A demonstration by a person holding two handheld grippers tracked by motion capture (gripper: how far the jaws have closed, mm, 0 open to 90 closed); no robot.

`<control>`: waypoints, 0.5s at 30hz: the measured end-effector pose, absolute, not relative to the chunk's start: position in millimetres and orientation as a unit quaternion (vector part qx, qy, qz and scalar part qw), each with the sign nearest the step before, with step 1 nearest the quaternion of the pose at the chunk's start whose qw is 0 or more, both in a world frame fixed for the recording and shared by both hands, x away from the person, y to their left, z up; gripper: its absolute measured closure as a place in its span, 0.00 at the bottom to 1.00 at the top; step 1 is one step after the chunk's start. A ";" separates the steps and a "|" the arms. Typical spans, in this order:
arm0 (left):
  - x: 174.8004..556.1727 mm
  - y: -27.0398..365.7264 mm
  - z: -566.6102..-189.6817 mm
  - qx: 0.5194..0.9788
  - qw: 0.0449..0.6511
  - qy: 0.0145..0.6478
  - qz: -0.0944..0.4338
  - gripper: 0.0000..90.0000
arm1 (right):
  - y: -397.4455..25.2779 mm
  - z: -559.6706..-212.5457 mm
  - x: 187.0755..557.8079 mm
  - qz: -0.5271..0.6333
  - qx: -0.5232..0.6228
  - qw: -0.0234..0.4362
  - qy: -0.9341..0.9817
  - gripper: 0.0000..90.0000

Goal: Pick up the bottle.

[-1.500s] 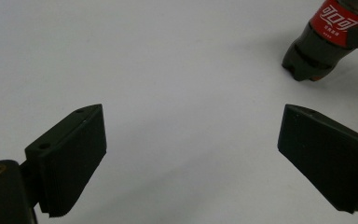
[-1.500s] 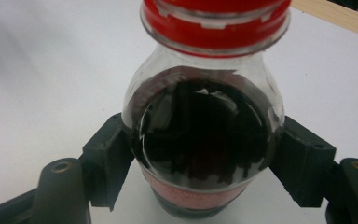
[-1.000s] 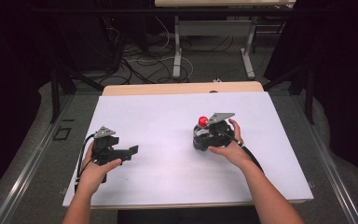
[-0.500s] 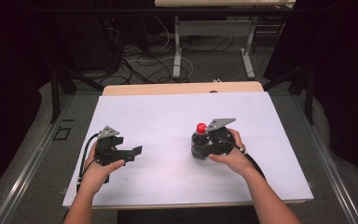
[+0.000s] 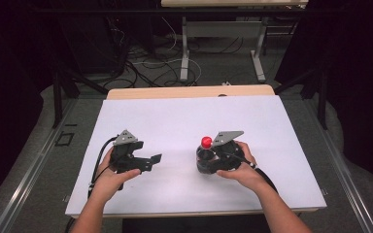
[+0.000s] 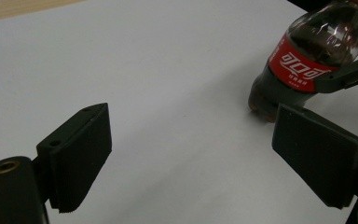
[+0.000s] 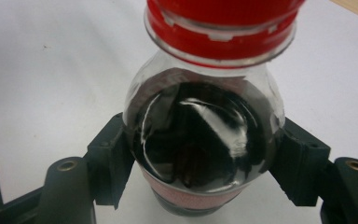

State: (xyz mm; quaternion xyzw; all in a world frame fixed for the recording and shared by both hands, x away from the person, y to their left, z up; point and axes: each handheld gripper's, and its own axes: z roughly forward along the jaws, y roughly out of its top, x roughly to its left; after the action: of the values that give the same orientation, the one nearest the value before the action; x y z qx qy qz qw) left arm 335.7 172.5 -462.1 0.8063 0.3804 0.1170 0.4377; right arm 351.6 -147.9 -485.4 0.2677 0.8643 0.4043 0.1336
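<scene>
A small cola bottle with a red cap and red label stands on the white tabletop, right of the middle. My right gripper is shut on the bottle's body; in the right gripper view its jaws press both sides of the bottle just above the label. My left gripper rests at the left, open, pointing right toward the bottle with nothing between its pads. In the left gripper view the bottle is ahead at the upper right, its base on the table.
A wooden strip borders the table's far edge. Behind it are desk legs and loose cables on the floor. Bare white surface lies between the grippers and toward the far edge.
My right gripper has drawn the bottle nearer to the person and slightly left. My left gripper has shifted a little to the right, still open.
</scene>
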 end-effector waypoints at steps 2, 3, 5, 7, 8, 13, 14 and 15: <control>336.0 166.8 -459.6 0.809 0.440 0.373 0.115 0.16 | -147.4 -484.5 349.1 0.401 0.259 0.130 0.869 0.34; 336.4 163.9 -458.0 0.810 0.442 0.369 0.111 0.16 | -146.4 -485.0 347.7 0.406 0.259 0.131 0.867 0.34; 336.2 157.4 -454.8 0.810 0.449 0.362 0.105 0.17 | -145.4 -484.2 344.3 0.400 0.258 0.122 0.871 0.34; 336.0 150.8 -451.3 0.812 0.457 0.351 0.091 0.17 | -143.9 -483.9 341.1 0.400 0.255 0.119 0.872 0.34; 336.2 147.8 -449.0 0.816 0.457 0.341 0.094 0.18 | -142.7 -484.5 339.6 0.404 0.253 0.121 0.871 0.34; 334.3 130.3 -438.7 0.819 0.474 0.314 0.082 0.20 | -139.1 -483.3 333.5 0.405 0.244 0.112 0.874 0.33; 334.4 127.8 -435.9 0.822 0.473 0.307 0.077 0.21 | -138.3 -483.3 332.9 0.408 0.241 0.110 0.874 0.33; 334.4 124.6 -433.8 0.822 0.476 0.302 0.077 0.22 | -137.9 -483.0 331.8 0.406 0.239 0.111 0.875 0.33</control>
State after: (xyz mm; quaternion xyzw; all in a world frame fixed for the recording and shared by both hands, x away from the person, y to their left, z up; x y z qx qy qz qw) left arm 334.4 124.6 -433.8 0.8221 0.3023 0.0772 0.4762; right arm 331.8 -137.9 -483.0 0.2390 0.8749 0.4063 0.1109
